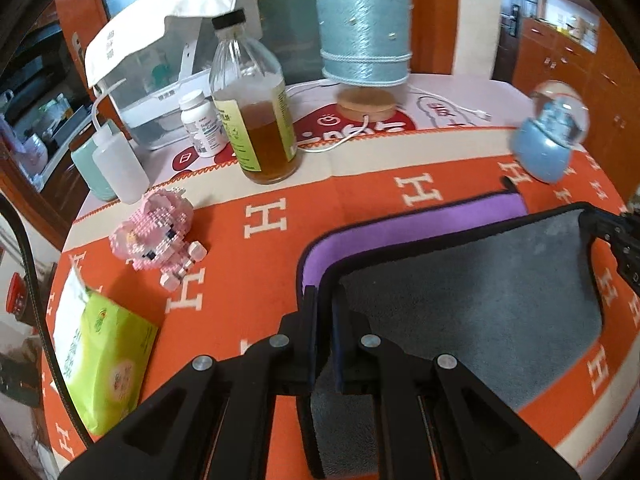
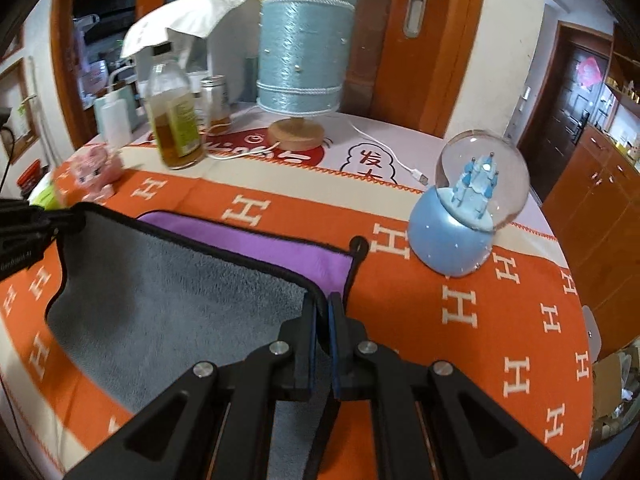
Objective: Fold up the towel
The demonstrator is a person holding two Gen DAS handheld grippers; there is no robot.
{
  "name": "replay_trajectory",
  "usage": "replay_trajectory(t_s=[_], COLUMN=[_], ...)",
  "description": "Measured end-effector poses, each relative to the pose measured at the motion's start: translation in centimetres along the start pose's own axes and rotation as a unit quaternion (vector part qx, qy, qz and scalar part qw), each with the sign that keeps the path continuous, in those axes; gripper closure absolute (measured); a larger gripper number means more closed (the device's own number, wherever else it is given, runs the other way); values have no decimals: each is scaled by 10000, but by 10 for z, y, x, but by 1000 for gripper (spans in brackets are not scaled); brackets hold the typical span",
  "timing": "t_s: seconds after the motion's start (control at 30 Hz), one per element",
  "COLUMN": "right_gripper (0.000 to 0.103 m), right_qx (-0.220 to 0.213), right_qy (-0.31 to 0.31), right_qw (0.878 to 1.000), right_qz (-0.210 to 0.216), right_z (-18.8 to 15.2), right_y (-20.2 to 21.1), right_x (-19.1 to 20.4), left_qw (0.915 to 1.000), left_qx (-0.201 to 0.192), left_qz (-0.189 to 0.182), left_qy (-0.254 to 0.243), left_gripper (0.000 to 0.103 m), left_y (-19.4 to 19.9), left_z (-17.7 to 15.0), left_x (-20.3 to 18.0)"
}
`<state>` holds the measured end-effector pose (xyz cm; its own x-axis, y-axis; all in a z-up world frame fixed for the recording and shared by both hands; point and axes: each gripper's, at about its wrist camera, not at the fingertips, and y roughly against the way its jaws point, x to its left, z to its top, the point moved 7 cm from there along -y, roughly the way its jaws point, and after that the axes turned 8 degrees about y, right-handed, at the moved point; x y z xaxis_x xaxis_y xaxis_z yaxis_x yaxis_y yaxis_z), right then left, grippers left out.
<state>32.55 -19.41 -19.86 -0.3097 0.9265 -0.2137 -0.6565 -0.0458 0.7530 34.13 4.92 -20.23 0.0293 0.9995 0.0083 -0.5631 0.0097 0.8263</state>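
Observation:
The towel is grey on one side and purple on the other, with black trim. It lies on the orange tablecloth. My left gripper is shut on its near left corner and holds that edge lifted, grey side up, over the purple half. My right gripper is shut on the near right corner of the towel and holds it lifted too. The purple half lies flat beyond. Each gripper shows at the edge of the other's view.
A snow globe stands right of the towel. A glass bottle of amber liquid, a blue lamp, a pill bottle and a squeeze bottle stand behind. A pink brick figure and a green packet lie left.

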Motion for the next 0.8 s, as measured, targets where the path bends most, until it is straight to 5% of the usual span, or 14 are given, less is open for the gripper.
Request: replay_trajectory(t_s=[0.8], right_gripper=[98], right_qx=[586], right_qy=[-65], right_qw=[9970], right_qz=[-507], right_z=[10], right_y=[-88], right_x=[-3], left_qw=[9966], left_qx=[221], left_qz=[401], left_qy=[682], left_gripper=[99], left_y=[-90], left_z=[21], left_x=[2])
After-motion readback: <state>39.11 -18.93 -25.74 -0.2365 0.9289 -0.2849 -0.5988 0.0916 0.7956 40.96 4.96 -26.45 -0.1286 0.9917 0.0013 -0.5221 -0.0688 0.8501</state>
